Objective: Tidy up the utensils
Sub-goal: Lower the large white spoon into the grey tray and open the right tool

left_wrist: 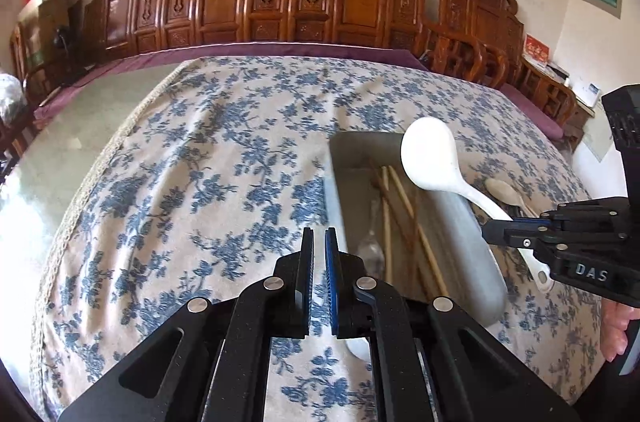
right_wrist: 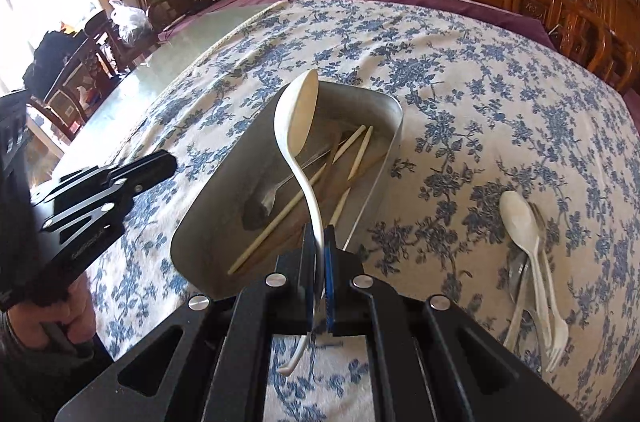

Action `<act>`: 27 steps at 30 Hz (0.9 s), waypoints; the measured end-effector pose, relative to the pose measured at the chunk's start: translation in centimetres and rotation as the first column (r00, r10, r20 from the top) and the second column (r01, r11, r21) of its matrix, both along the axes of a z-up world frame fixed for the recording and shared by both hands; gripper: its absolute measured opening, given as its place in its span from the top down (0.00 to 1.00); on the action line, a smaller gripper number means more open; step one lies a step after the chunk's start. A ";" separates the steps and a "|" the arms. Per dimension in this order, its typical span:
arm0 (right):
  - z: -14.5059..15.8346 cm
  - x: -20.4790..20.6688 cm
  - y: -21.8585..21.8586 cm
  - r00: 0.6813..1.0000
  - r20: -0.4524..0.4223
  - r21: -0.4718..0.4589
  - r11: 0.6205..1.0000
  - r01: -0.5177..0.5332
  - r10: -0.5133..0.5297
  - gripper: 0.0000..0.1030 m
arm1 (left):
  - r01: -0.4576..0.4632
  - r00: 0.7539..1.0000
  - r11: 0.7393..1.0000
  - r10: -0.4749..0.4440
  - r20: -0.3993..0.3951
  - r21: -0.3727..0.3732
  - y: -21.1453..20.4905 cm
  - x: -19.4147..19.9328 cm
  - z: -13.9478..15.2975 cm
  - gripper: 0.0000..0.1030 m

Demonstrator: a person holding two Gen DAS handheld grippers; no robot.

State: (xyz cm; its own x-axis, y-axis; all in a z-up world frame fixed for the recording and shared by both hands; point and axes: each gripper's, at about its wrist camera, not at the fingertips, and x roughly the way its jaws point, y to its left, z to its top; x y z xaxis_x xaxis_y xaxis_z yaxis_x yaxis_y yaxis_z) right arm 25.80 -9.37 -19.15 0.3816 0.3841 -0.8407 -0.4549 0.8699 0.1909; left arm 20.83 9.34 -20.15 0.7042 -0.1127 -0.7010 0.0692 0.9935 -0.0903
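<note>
Fingers: right gripper (right_wrist: 319, 242) clamps the long white plastic ladle (right_wrist: 298, 126) by its handle; left gripper (left_wrist: 319, 242) pressed together, holding nothing.
Pose: both angle downward; ladle bowl raised above the grey metal tray (right_wrist: 390, 142), frame centre.
Count: one ladle; several chopsticks (right_wrist: 352, 158) in the tray; a small pile of pale spoons (right_wrist: 520, 222) lower right on the floral tablecloth (right_wrist: 460, 62).

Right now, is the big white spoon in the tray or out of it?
Out. The right claw holds the white ladle by its handle in the air above the metal tray, which holds chopsticks.
</note>
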 end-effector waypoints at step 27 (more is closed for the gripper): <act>-2.9 2.0 4.9 0.996 -0.087 -0.008 1.000 -0.004 0.004 0.89 | -0.021 1.000 0.999 0.022 0.013 -0.041 1.3 0.1 0.6 0.95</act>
State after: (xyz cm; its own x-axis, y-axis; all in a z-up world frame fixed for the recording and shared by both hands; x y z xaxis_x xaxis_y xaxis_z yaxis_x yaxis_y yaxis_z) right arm 27.80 -4.48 -22.02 0.3055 0.3787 -0.8736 -0.4404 0.8697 0.2229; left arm 20.94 10.60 -19.57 0.7158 -0.1254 -0.6869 0.0491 0.9903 -0.1296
